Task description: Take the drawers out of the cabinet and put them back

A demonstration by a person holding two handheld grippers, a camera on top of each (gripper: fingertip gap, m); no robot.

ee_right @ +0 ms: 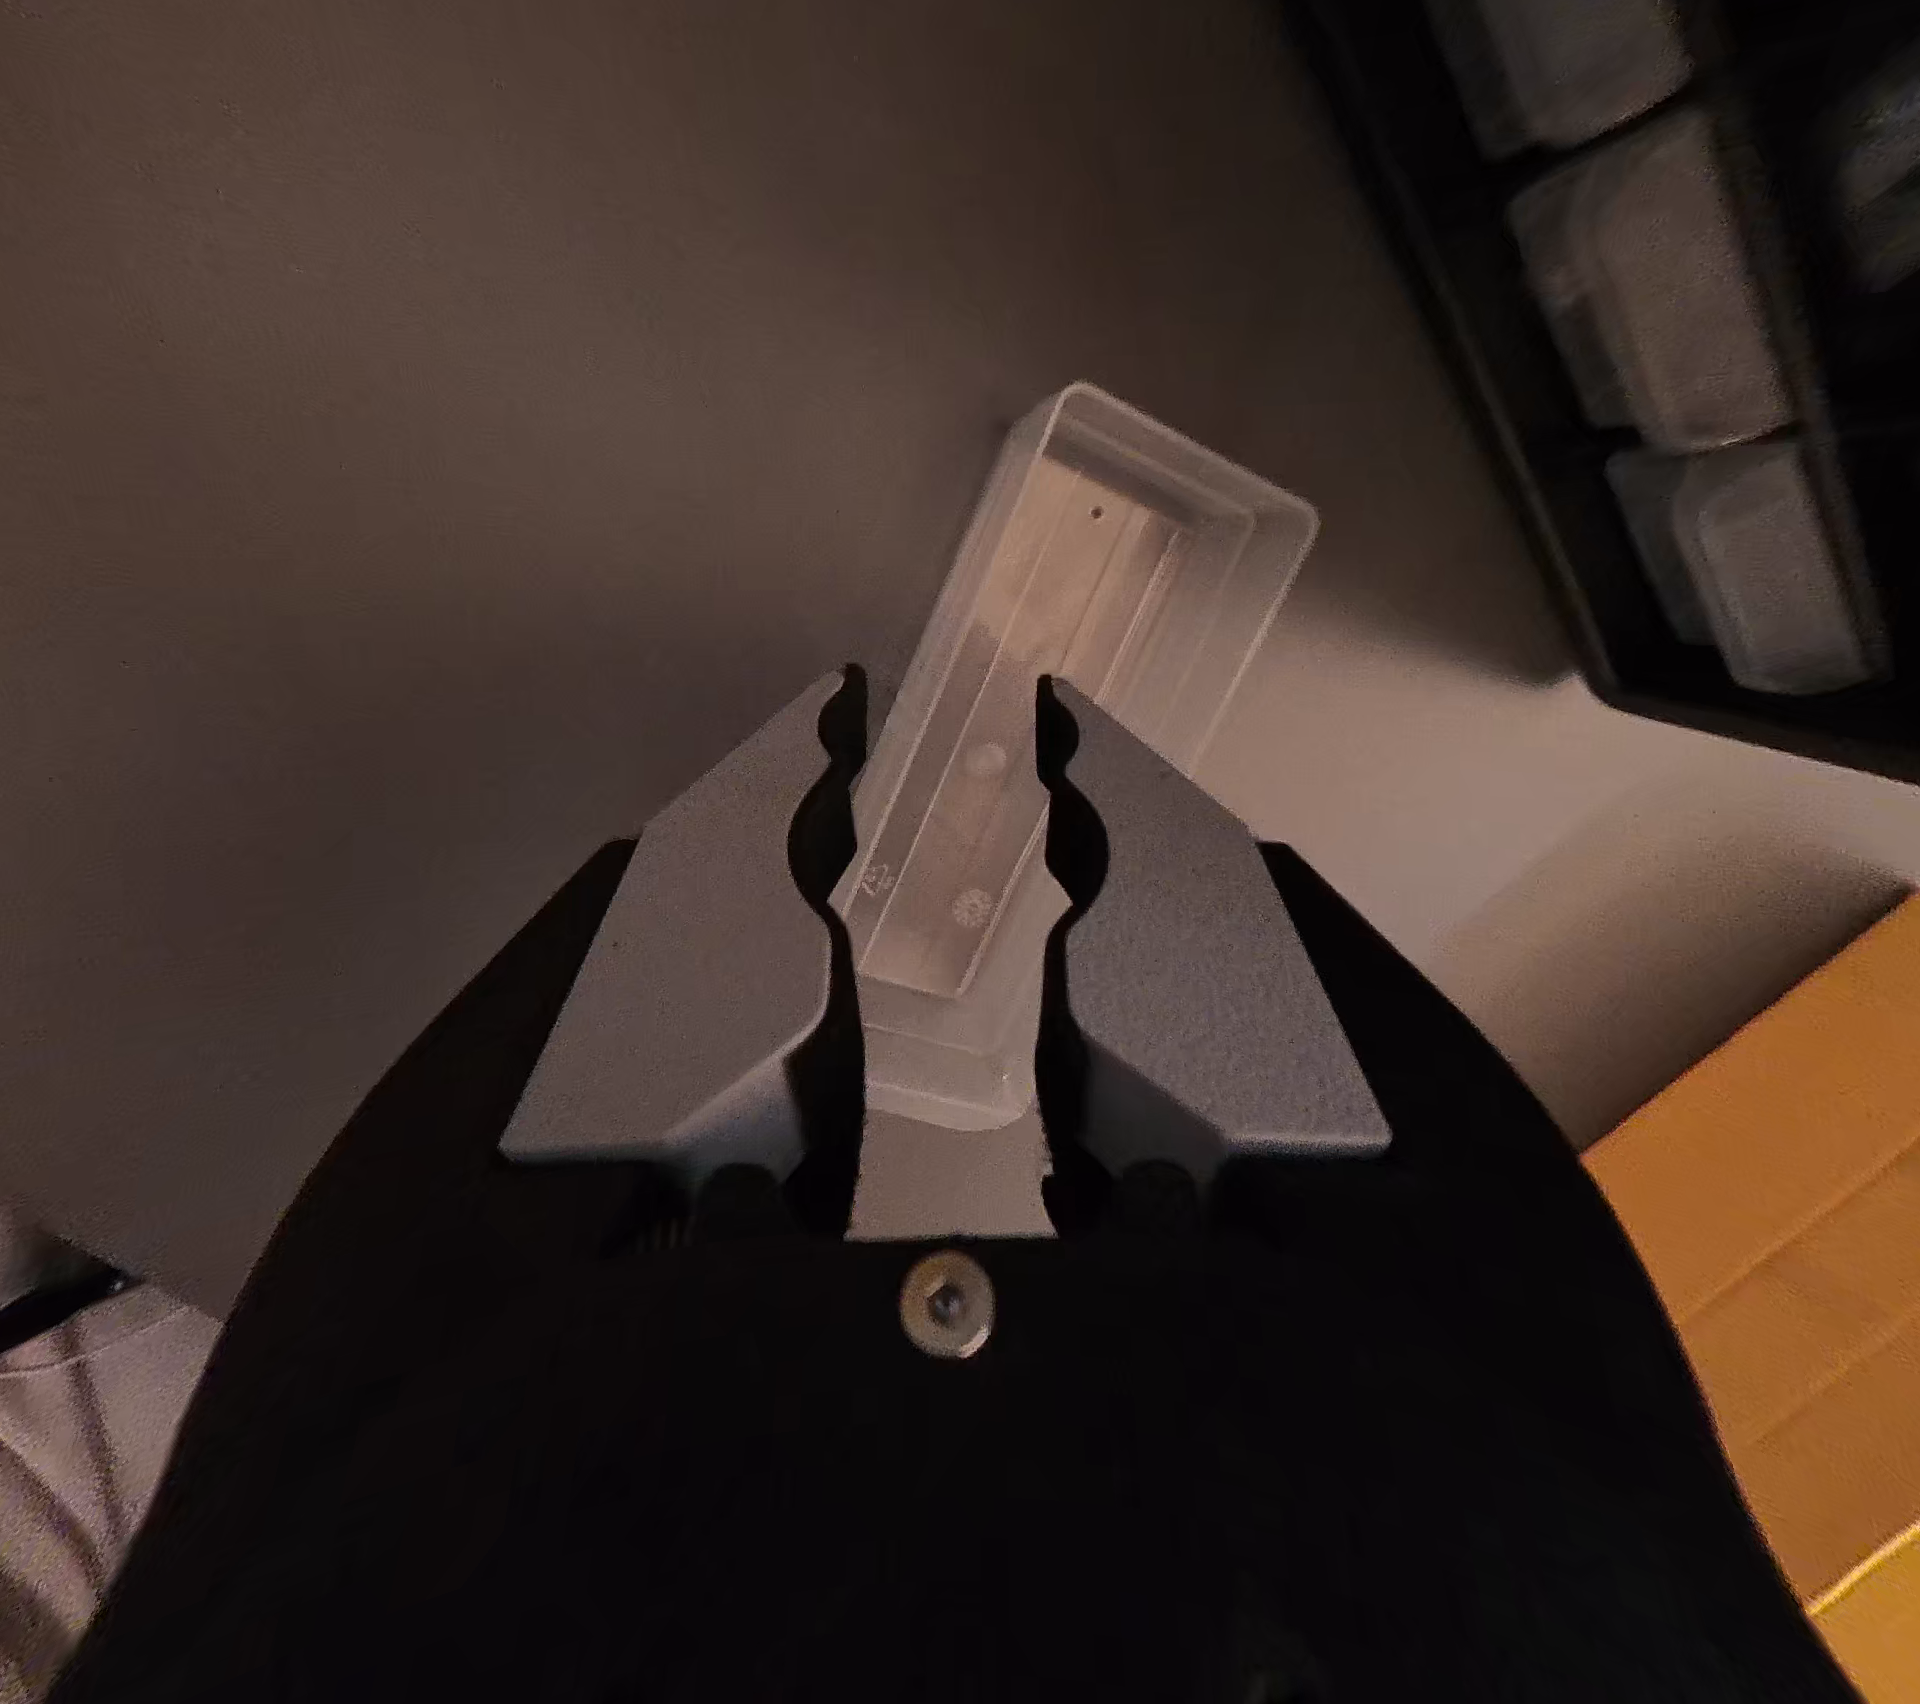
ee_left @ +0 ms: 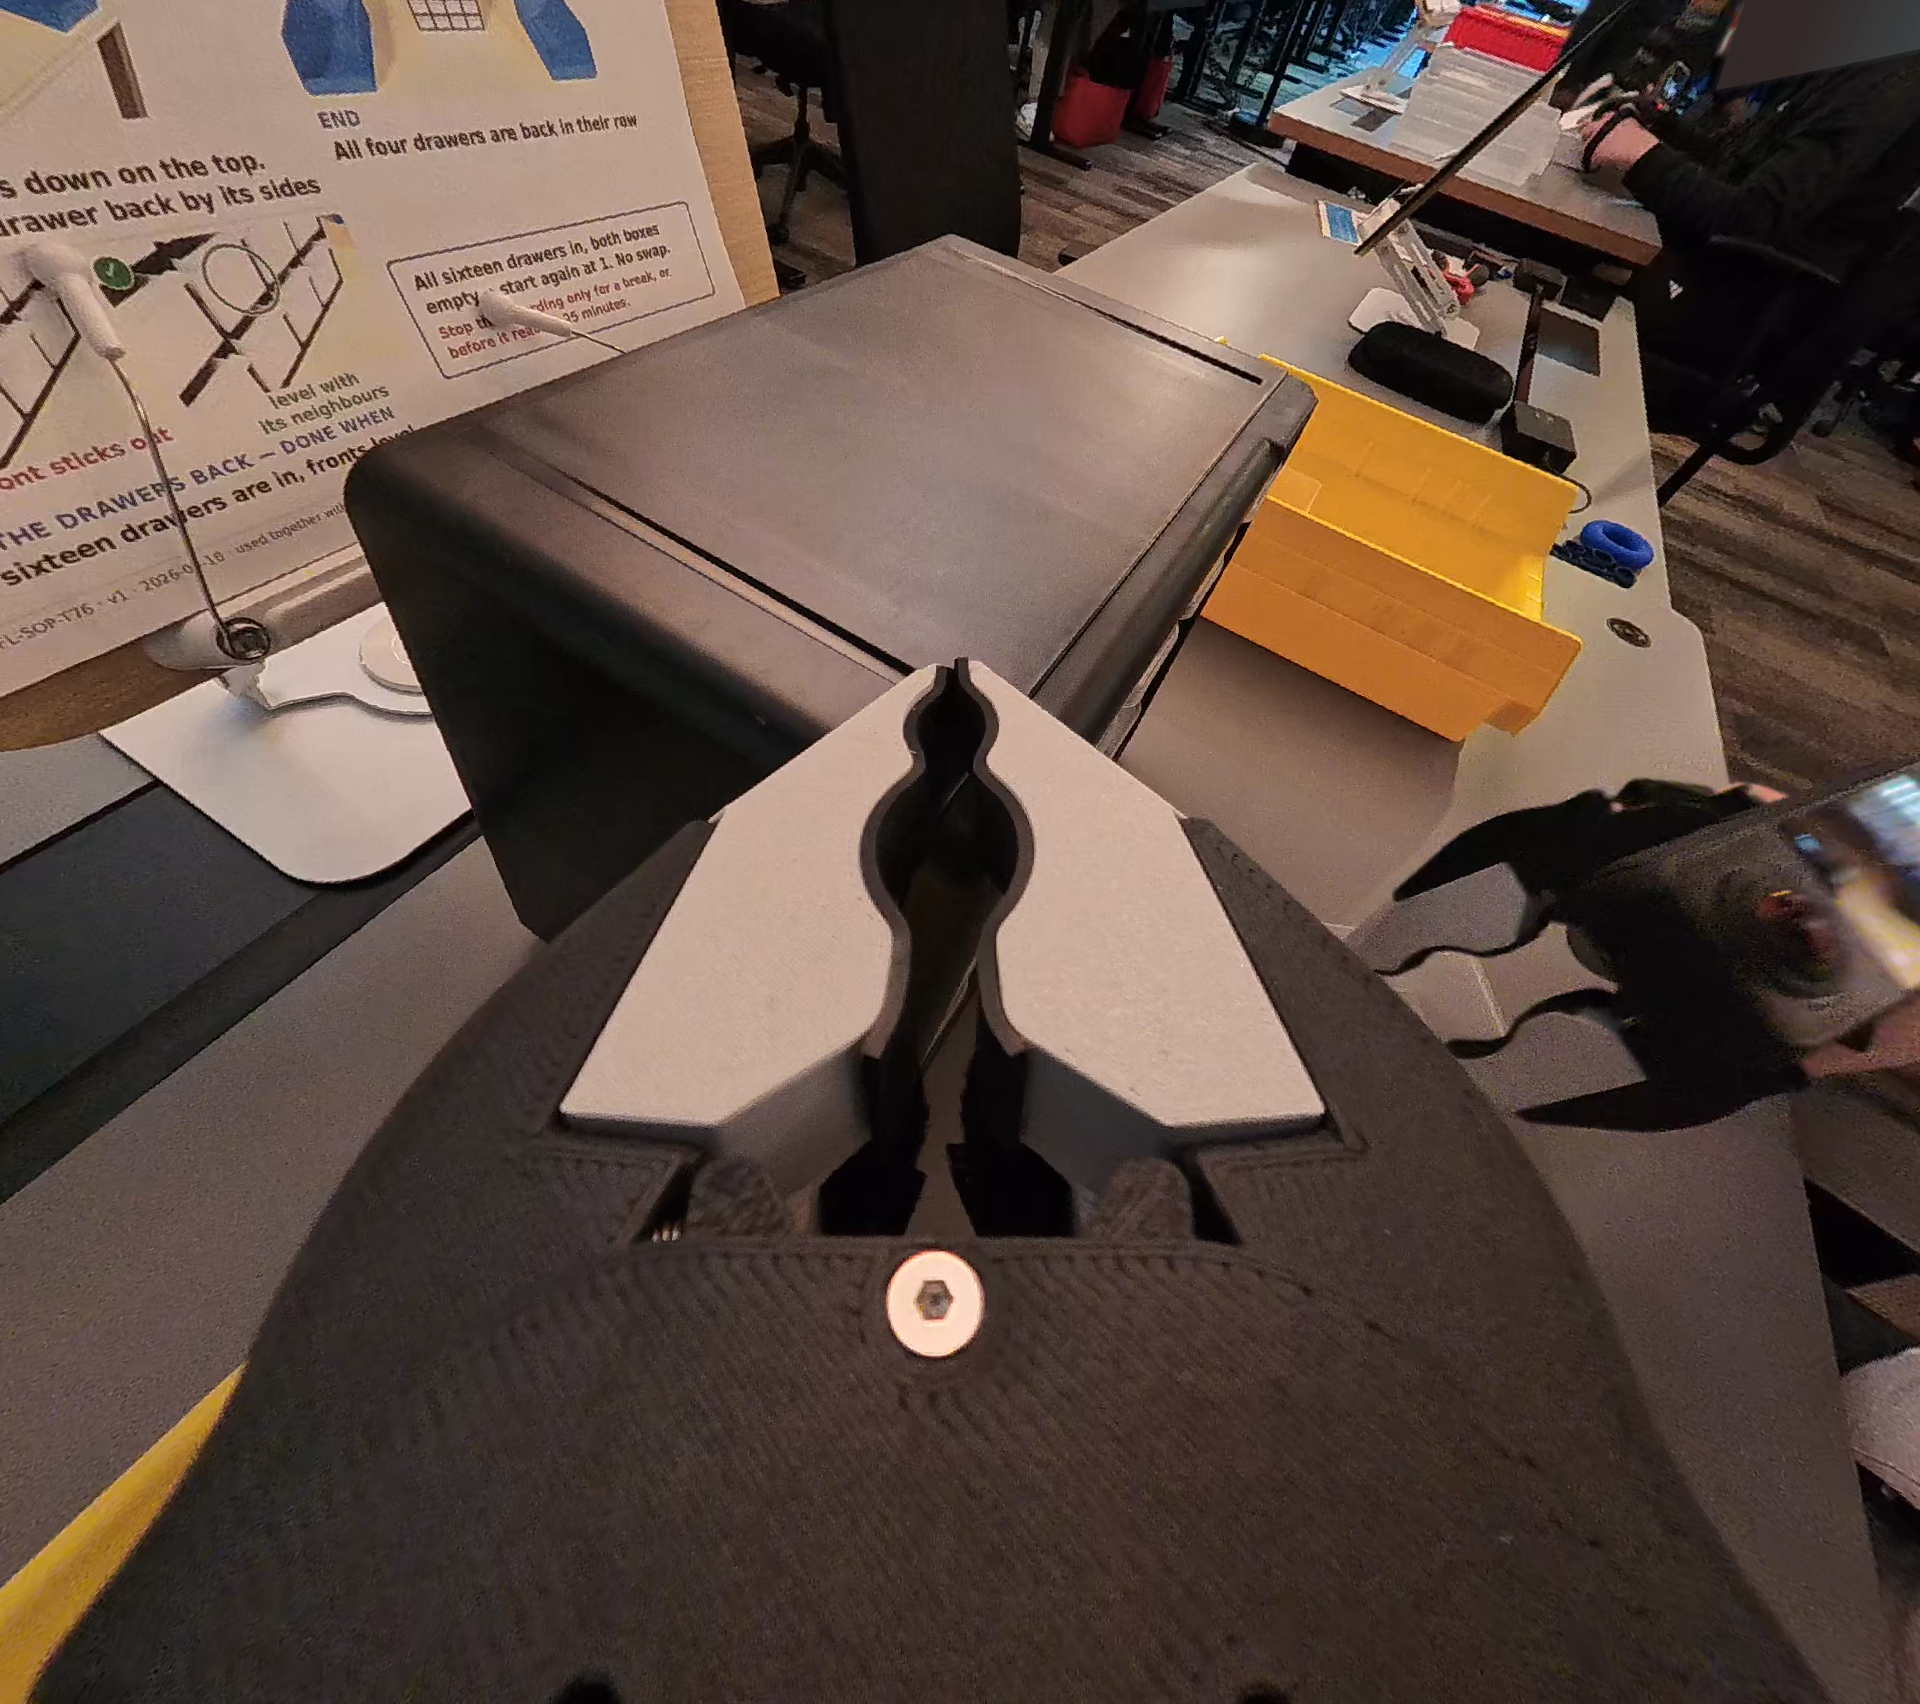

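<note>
A: Where do we have the clear drawer (ee_right: 1049, 709)?

B: We have it between the fingers (ee_right: 717, 916) of our right hand-held gripper (ee_right: 951, 683), pads at its long sides, over the grey table (ee_right: 520, 252). Whether it rests on the table, we cannot tell.

A: And the black cabinet (ee_left: 831, 459)?

B: It stands on the table ahead of our left hand-held gripper (ee_left: 961, 667), whose fingers are closed together on nothing. In the right wrist view, frosted drawers (ee_right: 1652, 324) sit in its slots at the upper right.

A: Beside it?

B: A yellow bin (ee_left: 1392, 574) just to the right.
</note>
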